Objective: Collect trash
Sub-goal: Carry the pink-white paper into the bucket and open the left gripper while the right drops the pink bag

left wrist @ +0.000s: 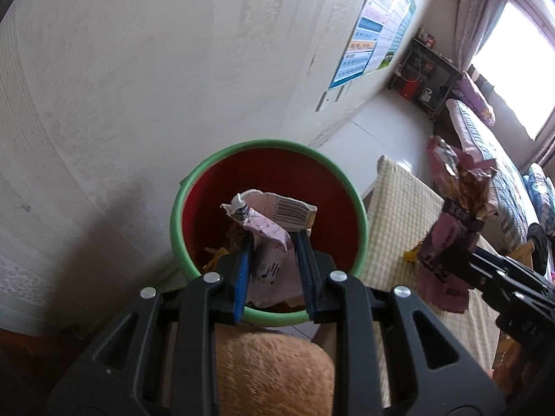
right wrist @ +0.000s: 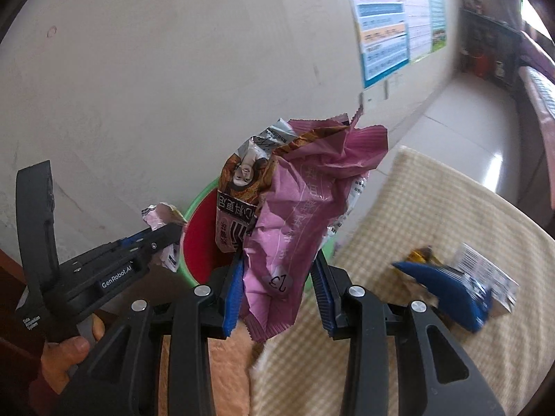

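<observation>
Holding trash in both grippers at the bin. Left gripper (left wrist: pixel 274 235) has its jaws narrowed on a crumpled pale pink wrapper (left wrist: pixel 269 222) with a barcode, right above the mouth of the red bin (left wrist: pixel 277 170) with the green rim, which stands by the wall. Right gripper (right wrist: pixel 277 267) is clamped on a bunched purple snack bag (right wrist: pixel 298 208), held in the air over the checked tablecloth (right wrist: pixel 433 208), just beside the bin. More litter on the cloth: a blue wrapper (right wrist: pixel 447 287), a small barcoded box (right wrist: pixel 485 274). A hand (right wrist: pixel 67 350) grips the left tool's handle.
</observation>
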A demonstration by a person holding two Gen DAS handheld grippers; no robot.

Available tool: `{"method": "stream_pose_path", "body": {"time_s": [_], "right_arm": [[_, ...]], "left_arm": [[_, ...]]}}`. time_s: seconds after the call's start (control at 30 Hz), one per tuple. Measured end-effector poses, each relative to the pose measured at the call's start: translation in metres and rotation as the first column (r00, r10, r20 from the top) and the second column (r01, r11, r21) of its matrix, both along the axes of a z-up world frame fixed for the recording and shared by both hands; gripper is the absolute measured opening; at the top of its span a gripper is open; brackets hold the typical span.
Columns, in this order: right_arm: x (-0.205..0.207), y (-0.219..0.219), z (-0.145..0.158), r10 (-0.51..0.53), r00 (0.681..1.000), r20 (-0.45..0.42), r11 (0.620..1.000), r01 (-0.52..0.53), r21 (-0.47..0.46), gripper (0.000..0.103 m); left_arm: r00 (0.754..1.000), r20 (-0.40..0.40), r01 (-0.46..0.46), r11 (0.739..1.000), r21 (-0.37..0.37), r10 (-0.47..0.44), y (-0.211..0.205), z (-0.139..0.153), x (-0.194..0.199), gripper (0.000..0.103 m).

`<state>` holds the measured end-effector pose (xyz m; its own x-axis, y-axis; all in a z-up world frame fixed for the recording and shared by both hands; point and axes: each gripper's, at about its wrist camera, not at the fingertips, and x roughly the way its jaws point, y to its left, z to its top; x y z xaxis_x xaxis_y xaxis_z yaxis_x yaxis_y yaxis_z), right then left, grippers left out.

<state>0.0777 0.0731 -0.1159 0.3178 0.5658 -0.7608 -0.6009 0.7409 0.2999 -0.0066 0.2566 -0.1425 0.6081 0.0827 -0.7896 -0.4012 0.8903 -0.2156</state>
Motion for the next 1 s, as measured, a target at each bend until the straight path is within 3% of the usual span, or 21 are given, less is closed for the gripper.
{"method": "stream_pose_path", "body": {"time_s": [0.37, 0.63, 0.7, 0.73, 0.77, 0.9, 1.0], "right_arm": [[0.015, 0.041, -0.026, 0.063, 0.997, -0.043, 0.996, -0.066, -0.064, 0.038], [0.017, 0.056, -0.036, 0.063, 0.996, -0.067, 0.996, -0.067, -0.053, 0.04], [0.02, 0.056, -0.038, 0.064, 0.995, -0.076, 0.997, -0.067, -0.047, 0.051], [0.018, 0.055, -0.039, 0.062, 0.995, -0.08, 0.997, -0.066, -0.046, 0.054], [0.018, 0.051, -0.04, 0.059, 0.995, -0.083, 0.997, -0.063, -0.039, 0.056], [0.018, 0.031, -0.039, 0.039, 0.996, -0.08, 0.999, -0.042, -0.029, 0.057], [0.024, 0.005, -0.034, 0.002, 1.0, 0.002, 0.997, -0.002, -0.083, 0.058]], "left_arm": [[1.0, -0.025, -0.008, 1.0, -0.008, 0.007, 0.013, -0.012, 0.016, 0.025], [0.999, -0.036, -0.018, 1.0, 0.008, 0.018, 0.019, -0.015, 0.023, 0.025], [0.999, -0.04, -0.024, 1.0, 0.0, 0.024, 0.022, -0.018, 0.024, 0.031], [0.999, -0.043, -0.029, 1.0, -0.002, 0.029, 0.023, -0.019, 0.025, 0.053], [0.999, -0.037, -0.038, 0.999, -0.004, 0.038, 0.024, -0.02, 0.024, 0.064], [0.998, -0.049, -0.048, 0.999, -0.006, 0.048, 0.023, -0.024, 0.022, 0.064], [0.998, -0.049, -0.05, 0.999, -0.012, 0.05, 0.019, -0.024, 0.019, 0.064]]}}
